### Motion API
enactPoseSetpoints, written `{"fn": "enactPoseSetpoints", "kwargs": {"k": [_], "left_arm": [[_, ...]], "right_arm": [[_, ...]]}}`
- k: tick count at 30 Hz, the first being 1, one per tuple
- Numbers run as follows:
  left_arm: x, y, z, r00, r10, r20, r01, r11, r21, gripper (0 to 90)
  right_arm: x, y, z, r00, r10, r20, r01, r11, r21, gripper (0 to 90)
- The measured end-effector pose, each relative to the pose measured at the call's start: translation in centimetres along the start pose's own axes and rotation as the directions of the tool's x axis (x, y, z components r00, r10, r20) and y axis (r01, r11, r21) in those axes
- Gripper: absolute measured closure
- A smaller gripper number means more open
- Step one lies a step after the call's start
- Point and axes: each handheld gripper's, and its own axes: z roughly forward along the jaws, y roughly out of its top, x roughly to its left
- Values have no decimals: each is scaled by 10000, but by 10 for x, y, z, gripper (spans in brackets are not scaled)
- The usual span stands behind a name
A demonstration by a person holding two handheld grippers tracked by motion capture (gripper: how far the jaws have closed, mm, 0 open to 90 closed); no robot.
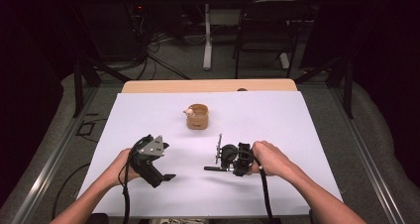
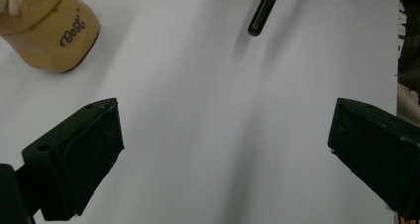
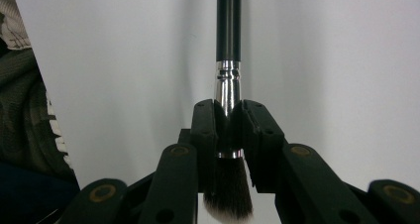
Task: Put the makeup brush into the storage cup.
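Black brush (image 3: 228,45) clamped in right tool (image 3: 228,130)

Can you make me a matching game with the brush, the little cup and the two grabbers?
Things:
1. brush
2. tan cup
3. left gripper
4. right gripper

States:
A. jaws wide apart, nothing between them
B. stands on the white sheet beyond both hands
C. jaws closed on a silver collar
D. black handle, dark bristles with pale tips

Pairs: 1-D, 2-B, 3-A, 4-C
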Motion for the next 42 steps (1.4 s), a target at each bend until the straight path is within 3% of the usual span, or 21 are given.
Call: {"fn": "enactPoseSetpoints", "kwargs": {"k": [12,13,17,27,32,40,42], "left_arm": [[0,20,14,9982,518,317,-531,9978,395,3],[0,24,17,9964,650,545,-680,9962,538,4],[0,29,24,9944,763,734,-812,9944,672,11],[-1,41,43,9886,1037,1095,-1130,9902,824,50],[-2,46,50,9854,1167,1240,-1282,9878,889,104],[-4,50,59,9839,1308,1221,-1420,9860,877,276],[-4,54,64,9753,1386,1720,-1594,9807,1134,317]], "right_arm": [[1,5,-3,9998,-181,62,181,9998,-15,763],[2,7,-4,9998,-155,87,155,9999,-16,763],[4,9,-6,9992,-387,105,387,9993,-2,763],[7,13,-8,9986,-457,254,458,9989,-43,763],[8,14,-9,9981,-549,288,550,9985,-41,763],[10,17,-11,9973,-646,358,648,9979,-69,763],[9,18,-11,9966,-721,389,725,9973,-67,763]]}}
